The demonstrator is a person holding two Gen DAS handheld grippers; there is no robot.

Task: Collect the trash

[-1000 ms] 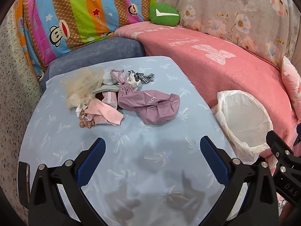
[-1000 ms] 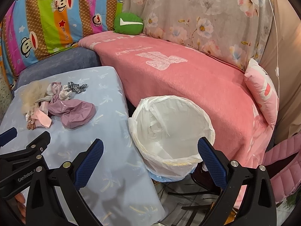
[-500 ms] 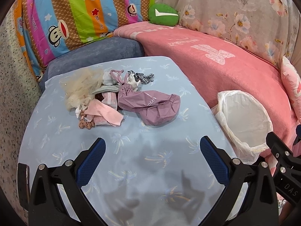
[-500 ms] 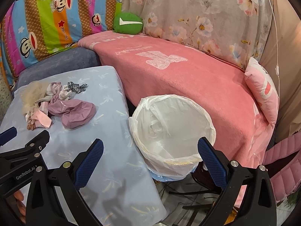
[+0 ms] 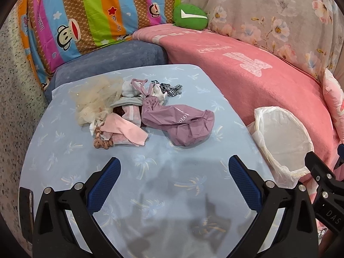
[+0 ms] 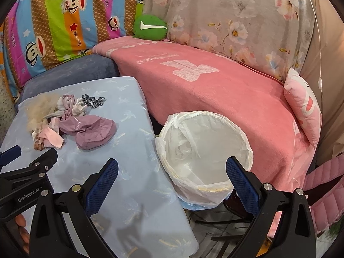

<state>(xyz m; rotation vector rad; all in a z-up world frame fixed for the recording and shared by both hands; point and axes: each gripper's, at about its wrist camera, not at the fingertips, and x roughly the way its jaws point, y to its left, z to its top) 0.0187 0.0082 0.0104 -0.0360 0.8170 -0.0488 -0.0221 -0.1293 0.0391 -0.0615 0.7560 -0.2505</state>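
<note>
**Mauve bag and scraps wait on the table, both grippers hang back**

Mauve plastic bag (image 5: 182,124) lies crumpled at the middle of the pale blue table (image 5: 150,193), right at the near-right edge of the trash pile. Touching its left end, a pink cloth scrap (image 5: 123,130), a leopard-print scrap (image 5: 102,144), cream tulle (image 5: 96,102) and a black-and-white strip (image 5: 169,88) at the far side. Nothing lifted yet!

What has changed over the last second? Almost nothing: the pile sits exactly where it did, the bin too, and both views have barely drifted. So no progress on the collecting, and the first pick looks to be yet to come.

Left gripper (image 5: 174,176) hovers over the near half of the table, jaws spread wide, nothing between them, well short of the pile. Right gripper (image 6: 172,176) is equally wide and empty, hanging above the white-lined bin (image 6: 204,142), which stands just beside the table's right edge, against the pink sofa blanket (image 6: 215,90). The bag looks the easiest first grab, being nearest and bulkiest.
</note>
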